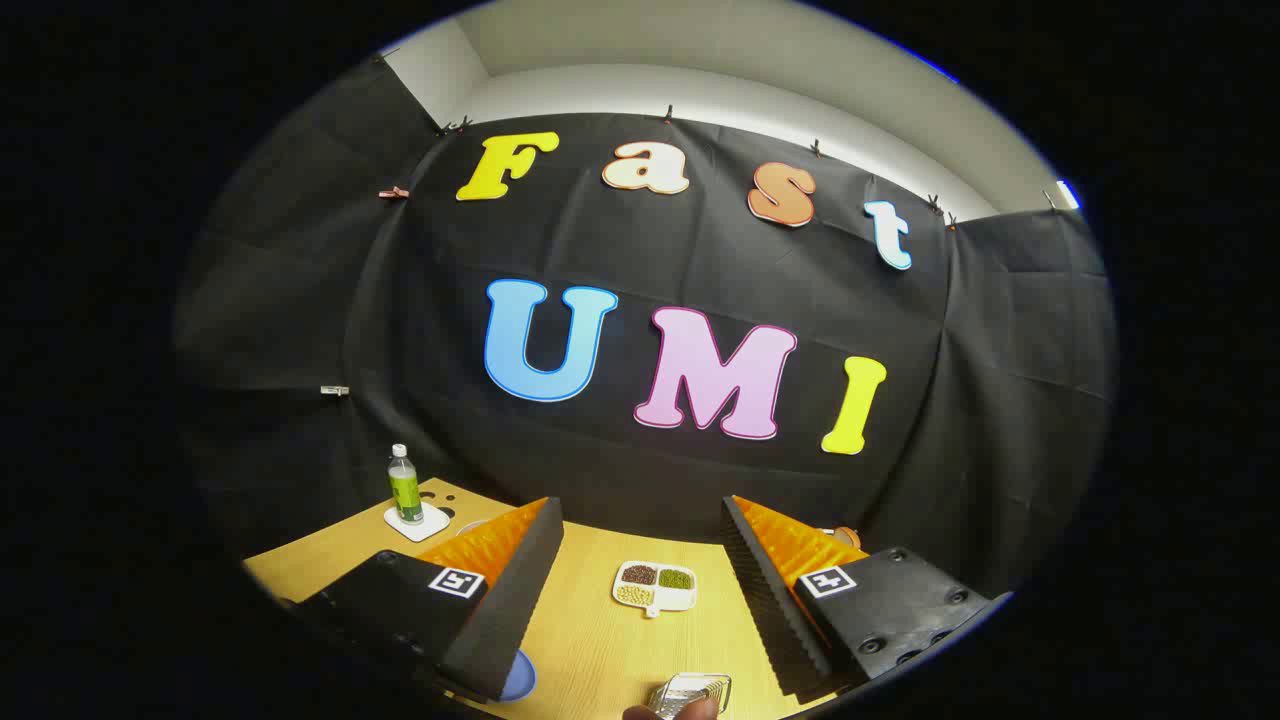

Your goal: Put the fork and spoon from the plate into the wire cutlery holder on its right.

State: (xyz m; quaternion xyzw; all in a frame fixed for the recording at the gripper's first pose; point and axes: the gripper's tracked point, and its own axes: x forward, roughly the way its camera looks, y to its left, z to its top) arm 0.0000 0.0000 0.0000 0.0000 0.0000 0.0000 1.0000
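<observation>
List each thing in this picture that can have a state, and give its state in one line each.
gripper: open, fingers apart above the table, holding nothing.
bottle: upright on a white coaster, cap on.
divided dish: flat on the table beyond the fingers, compartments filled.
wire cutlery holder: upright, between the fingers.

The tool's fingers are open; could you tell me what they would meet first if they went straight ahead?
Probably the small divided dish of beans on the table: it lies ahead, between the open fingers of the tool. The tool may be aimed higher, at the wall; depth is unclear.

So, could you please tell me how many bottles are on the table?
1: a green-labelled bottle stands on a white coaster at the table's far corner, beyond the open gripper's fingers. Others may be hidden.
</observation>
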